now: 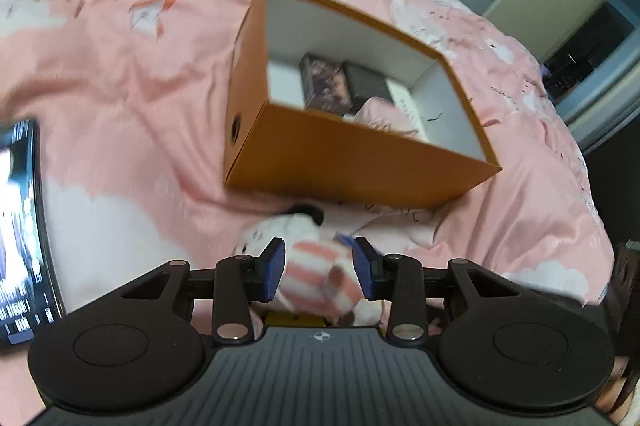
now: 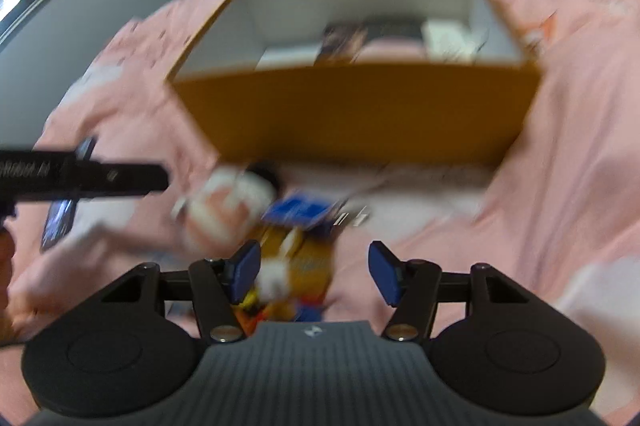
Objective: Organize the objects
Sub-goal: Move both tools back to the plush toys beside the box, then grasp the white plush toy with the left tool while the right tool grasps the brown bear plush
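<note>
i see the left gripper (image 1: pixel 319 272) clamped on a pink-striped plush toy (image 1: pixel 316 276) just short of the orange box's (image 1: pixel 352 162) near wall — box dead ahead. right gripper (image 2: pixel 313 272) stands wide around an orange snack packet (image 2: pixel 298 266), unpinched.

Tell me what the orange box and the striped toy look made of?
The orange box looks like stiff cardboard with a matte finish: thin straight walls, crisp folded edges, plain white inside. The striped toy looks like soft plush fabric, with a fuzzy pink-and-white surface and rounded shape; motion blur leaves the exact cloth uncertain.
</note>
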Tool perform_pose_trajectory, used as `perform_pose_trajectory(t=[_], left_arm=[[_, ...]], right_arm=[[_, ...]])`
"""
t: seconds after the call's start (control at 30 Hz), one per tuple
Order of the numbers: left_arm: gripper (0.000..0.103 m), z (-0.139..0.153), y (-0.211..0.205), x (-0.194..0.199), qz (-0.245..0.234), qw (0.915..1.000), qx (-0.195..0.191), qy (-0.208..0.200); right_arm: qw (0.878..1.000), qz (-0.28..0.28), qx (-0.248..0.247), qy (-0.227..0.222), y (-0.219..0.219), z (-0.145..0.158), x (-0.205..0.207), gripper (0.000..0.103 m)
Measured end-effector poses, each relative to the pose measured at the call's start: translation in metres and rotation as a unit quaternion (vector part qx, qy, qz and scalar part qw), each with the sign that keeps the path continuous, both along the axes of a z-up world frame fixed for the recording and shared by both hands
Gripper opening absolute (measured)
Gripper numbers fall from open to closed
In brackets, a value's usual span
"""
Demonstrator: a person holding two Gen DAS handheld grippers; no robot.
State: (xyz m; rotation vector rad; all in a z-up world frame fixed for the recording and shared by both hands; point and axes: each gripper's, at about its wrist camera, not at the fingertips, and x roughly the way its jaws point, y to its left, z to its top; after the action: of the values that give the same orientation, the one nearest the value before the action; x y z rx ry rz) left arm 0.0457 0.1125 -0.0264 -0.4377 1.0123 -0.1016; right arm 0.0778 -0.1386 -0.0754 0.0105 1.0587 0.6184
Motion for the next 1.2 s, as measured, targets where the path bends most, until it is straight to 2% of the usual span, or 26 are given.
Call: perform_pose_trajectory(t=[0.1, 0.23, 0.3, 0.33, 0.37, 0.53, 0.7, 0.8, 0.93, 1.07, 1.2], left_arm=[[0.043, -0.009, 0.009, 0.001, 0.040, 0.9988, -0.022, 0.017], [0.044, -0.013, 0.019, 0.002, 0.081, 0.9954, -0.046, 0.023], [0.046, -0.016, 0.021, 0.004, 0.088, 0.9947, -0.047, 0.026], [0.046, -0.018, 0.021, 0.005, 0.090, 0.9944, -0.048, 0.029], [0.046, -0.020, 0.022, 0.007, 0.094, 0.9938, -0.049, 0.033], [0.046, -0.034, 0.031, 0.009, 0.123, 0.9882, -0.066, 0.062], [0.050, -0.047, 0.036, 0.016, 0.139, 0.9815, -0.098, 0.087], [0.050, -0.055, 0.031, 0.021, 0.137, 0.9802, -0.091, 0.110], [0.053, -0.062, 0.022, 0.016, 0.127, 0.9788, -0.098, 0.128], [0.060, -0.074, 0.022, 0.015, 0.133, 0.9730, -0.125, 0.142], [0.066, -0.084, 0.014, 0.017, 0.133, 0.9711, -0.132, 0.147]], right_arm=[[0.999, 0.034, -0.009, 0.028, 0.016, -0.016, -0.004, 0.061], [0.998, 0.042, -0.041, 0.039, 0.029, -0.035, -0.002, 0.061], [0.997, 0.038, -0.041, 0.050, 0.030, -0.047, 0.004, 0.051], [0.997, 0.039, -0.026, 0.061, 0.027, -0.051, 0.006, 0.047], [0.997, 0.038, -0.018, 0.065, 0.025, -0.052, 0.010, 0.045], [0.999, 0.022, -0.008, 0.041, 0.015, -0.038, 0.007, 0.038], [0.999, -0.052, -0.010, 0.001, -0.012, -0.022, 0.014, 0.038], [0.998, -0.065, -0.010, -0.011, -0.019, -0.018, 0.016, 0.038], [0.998, -0.064, -0.005, -0.009, -0.020, -0.019, 0.017, 0.038], [0.998, -0.059, -0.002, 0.003, -0.019, -0.026, 0.021, 0.038], [0.998, -0.063, 0.007, 0.011, -0.023, -0.027, 0.023, 0.038]])
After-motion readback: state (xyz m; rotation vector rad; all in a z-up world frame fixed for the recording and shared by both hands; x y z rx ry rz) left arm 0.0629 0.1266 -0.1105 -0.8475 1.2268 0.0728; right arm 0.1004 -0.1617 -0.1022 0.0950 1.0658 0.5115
